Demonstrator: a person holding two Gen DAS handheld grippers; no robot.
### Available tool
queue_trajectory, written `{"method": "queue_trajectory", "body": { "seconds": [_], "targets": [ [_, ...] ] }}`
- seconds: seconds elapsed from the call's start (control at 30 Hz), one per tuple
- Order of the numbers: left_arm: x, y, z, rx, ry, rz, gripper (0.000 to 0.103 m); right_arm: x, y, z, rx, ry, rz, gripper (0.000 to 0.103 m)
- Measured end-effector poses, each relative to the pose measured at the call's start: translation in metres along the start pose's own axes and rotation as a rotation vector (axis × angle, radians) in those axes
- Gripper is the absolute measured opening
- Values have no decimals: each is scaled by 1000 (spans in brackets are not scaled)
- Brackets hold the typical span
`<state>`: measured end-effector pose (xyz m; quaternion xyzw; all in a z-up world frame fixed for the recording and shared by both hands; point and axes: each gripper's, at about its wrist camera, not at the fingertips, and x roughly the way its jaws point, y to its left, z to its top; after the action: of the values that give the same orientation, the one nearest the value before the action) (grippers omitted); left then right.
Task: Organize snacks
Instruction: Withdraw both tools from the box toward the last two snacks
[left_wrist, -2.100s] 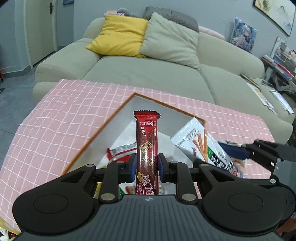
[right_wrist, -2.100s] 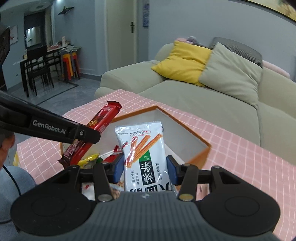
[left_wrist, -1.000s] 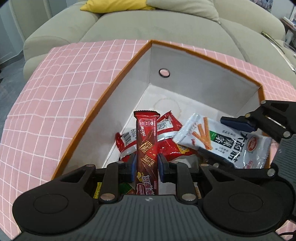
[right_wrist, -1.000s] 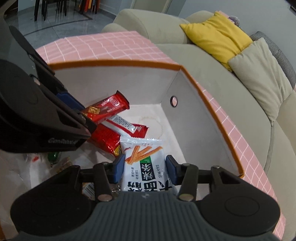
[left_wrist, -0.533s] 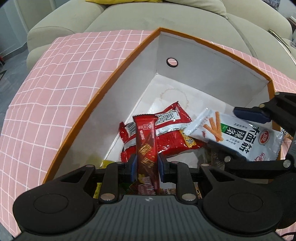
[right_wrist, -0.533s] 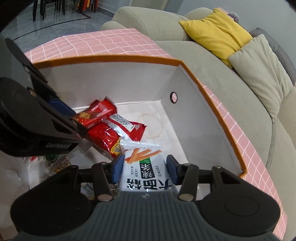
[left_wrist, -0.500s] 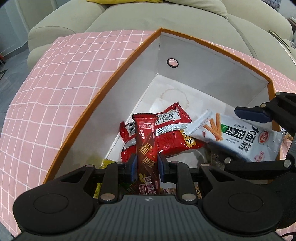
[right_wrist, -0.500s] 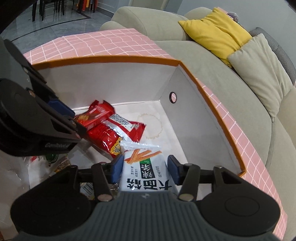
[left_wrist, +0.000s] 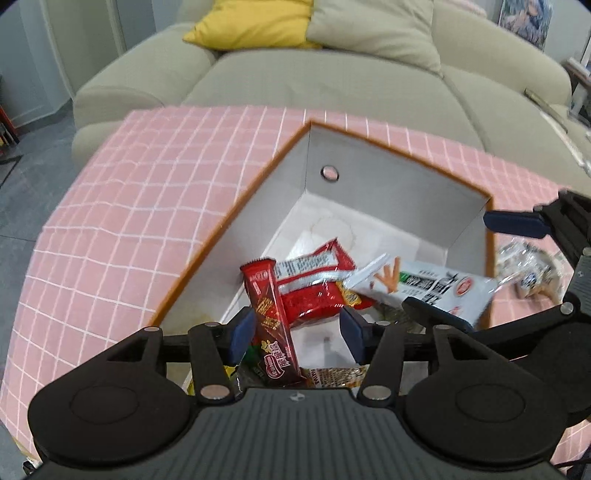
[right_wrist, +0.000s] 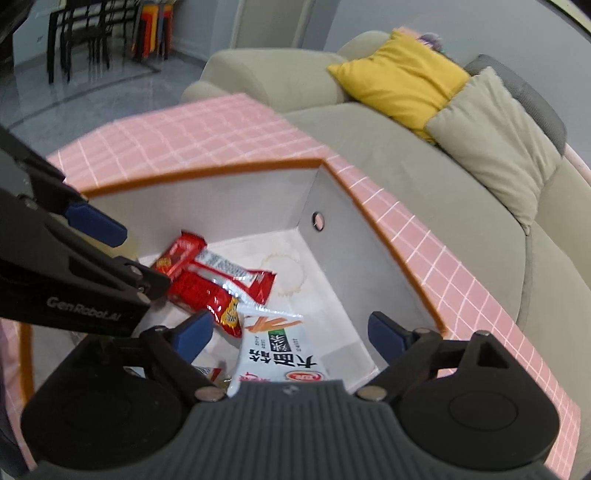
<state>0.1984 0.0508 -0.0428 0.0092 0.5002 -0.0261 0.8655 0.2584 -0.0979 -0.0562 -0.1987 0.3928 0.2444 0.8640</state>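
A white box with an orange rim (left_wrist: 388, 147) stands on the pink checked cloth. My left gripper (left_wrist: 297, 334) hangs over it, jaws opening; the red chocolate bar (left_wrist: 267, 310) tilts loose between the pads, leaning by the left one. Behind it a red snack bag (left_wrist: 314, 291) lies on the box floor. My right gripper (right_wrist: 291, 336) is also opening over the box. The white breadstick pack (right_wrist: 280, 354) lies between its fingers, and neither pad presses on it.
A beige sofa (left_wrist: 332, 85) with yellow (right_wrist: 402, 77) and grey cushions runs behind the table. A clear snack packet (left_wrist: 532, 269) lies on the cloth right of the box. Dining chairs (right_wrist: 81, 37) stand far left.
Both grippers went from shut to open and rose a little. The chocolate bar and the breadstick pack are let go and have tipped down into the box.
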Motion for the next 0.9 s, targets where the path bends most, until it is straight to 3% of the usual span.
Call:
{"method": "queue_trajectory", "body": {
  "seconds": [0.43,0.63,0.9],
  "targets": [
    [-81,-26,-5,-11,-213,-27,66,-89,-20,-23,212,-133,-29,96],
    [-109,-58,-21,28,-283,-68,68,-124,-27,-62,292,-195,-88,96],
    [-112,-103,-41,84,-291,-136,70,-153,-41,-120,381,-244,-158,96]
  ]
}}
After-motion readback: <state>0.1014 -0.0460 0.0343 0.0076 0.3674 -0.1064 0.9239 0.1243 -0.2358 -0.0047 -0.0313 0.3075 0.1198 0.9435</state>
